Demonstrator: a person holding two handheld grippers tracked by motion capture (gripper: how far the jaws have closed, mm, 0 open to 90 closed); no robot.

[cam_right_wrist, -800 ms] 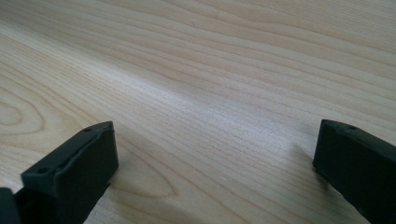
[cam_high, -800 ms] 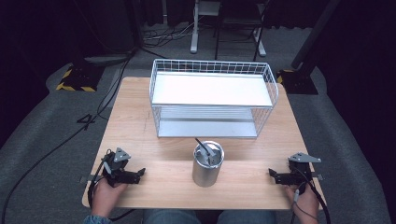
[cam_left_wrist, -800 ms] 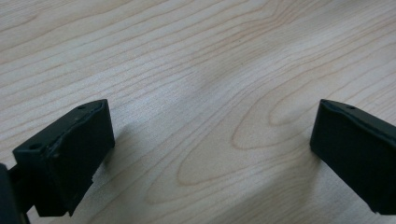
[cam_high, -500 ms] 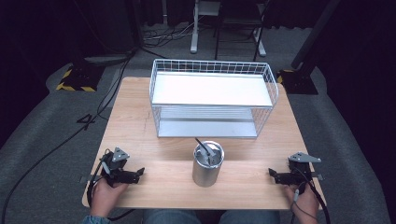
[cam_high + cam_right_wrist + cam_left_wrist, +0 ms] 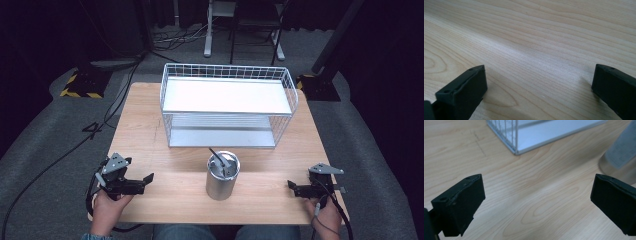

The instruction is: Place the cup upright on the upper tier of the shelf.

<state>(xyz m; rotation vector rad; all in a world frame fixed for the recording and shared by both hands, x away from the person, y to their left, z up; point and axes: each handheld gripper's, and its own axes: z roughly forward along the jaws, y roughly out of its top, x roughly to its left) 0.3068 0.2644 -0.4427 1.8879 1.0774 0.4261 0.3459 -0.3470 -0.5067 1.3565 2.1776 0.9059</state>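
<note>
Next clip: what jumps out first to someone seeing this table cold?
A white wire basket rack with two shelves stands at the table's far middle. In front of it, near the person's edge, sits a shiny metal cup with a dark utensil leaning inside. The left gripper and right gripper rest at the near corners, jaws wide apart, holding nothing.

High view overlooks whole table (image 5: 150,125); gripper views skim tabletop closely; left shares rack (image 5: 524,135) corner.

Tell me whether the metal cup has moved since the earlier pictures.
No. The metal cup stands in the same spot in front of the wire basket, midway along its near edge, as before.
</note>
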